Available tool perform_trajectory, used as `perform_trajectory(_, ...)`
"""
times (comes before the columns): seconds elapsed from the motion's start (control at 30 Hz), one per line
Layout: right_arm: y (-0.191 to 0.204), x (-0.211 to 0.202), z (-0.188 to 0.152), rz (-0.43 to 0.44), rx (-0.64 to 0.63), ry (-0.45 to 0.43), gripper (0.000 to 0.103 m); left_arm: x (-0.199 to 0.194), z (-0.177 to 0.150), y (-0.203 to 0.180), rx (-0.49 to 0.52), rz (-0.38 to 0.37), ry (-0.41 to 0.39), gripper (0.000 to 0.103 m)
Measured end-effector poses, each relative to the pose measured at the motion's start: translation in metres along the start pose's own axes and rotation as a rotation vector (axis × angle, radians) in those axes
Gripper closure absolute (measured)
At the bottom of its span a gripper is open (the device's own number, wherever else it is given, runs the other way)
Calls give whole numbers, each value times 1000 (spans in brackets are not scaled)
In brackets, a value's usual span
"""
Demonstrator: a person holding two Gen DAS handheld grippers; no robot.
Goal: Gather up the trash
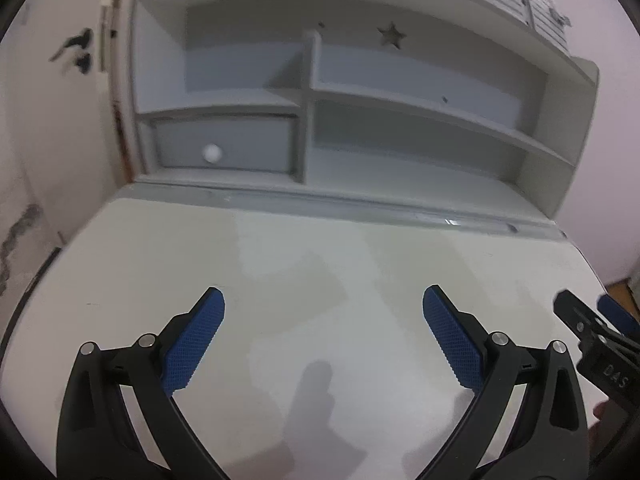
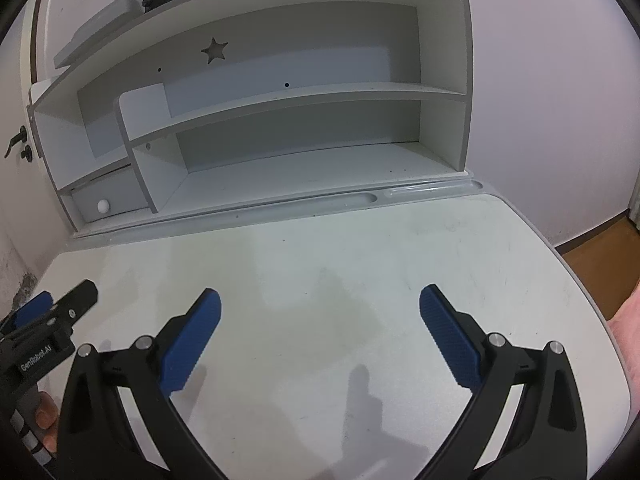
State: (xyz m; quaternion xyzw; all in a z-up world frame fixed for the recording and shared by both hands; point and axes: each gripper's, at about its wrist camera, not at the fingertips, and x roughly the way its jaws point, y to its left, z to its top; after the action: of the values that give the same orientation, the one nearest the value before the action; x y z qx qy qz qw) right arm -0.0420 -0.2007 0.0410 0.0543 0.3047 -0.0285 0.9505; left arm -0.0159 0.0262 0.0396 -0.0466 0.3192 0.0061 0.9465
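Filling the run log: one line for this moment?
left gripper: open, empty | right gripper: open, empty | desk: no trash visible

My two wrist views sit low and close over the bench (image 1: 320,248), facing the shelf unit (image 2: 280,92) ahead of each hand-held gripper; both share its star cutout (image 1: 391,35).

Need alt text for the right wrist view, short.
Open right tongs with blue ribbed pads hover over a bare white desk top, holding nothing. Behind stands a white hutch shelf with a star cutout and a small grey drawer with a round white knob; the left tongs show at the left edge.
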Motion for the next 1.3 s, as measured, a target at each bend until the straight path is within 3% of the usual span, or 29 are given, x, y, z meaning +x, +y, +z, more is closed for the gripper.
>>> perform_trajectory(0.13, 4, 1, 1, -30, -14, 11, 7, 18, -3, -12, 72, -3, 91, 7)
perform_trajectory(0.37, 14, 11, 2, -54, -63, 59, 7, 33, -10, -16, 109, -6, 187, 7)
perform_trajectory(0.5, 15, 21, 1, -52, -70, 117, 7, 47, -15, -11, 81, -31, 273, 7)
perform_trajectory(0.63, 11, 29, 0, -44, -46, 165, 7, 46, -18, -9, 75, -18, 273, 7)
perform_trajectory(0.73, 11, 38, -3, -40, -46, 220, 7, 48, -22, -19, 144, 13, 290, 6)
perform_trajectory(0.8, 12, 44, -5, -34, -49, 254, 7, 47, -21, -18, 138, 3, 292, 6)
perform_trajectory(1.3, 16, 53, -12, -68, -66, 320, 6, 48, -21, -12, 141, 3, 293, 6)
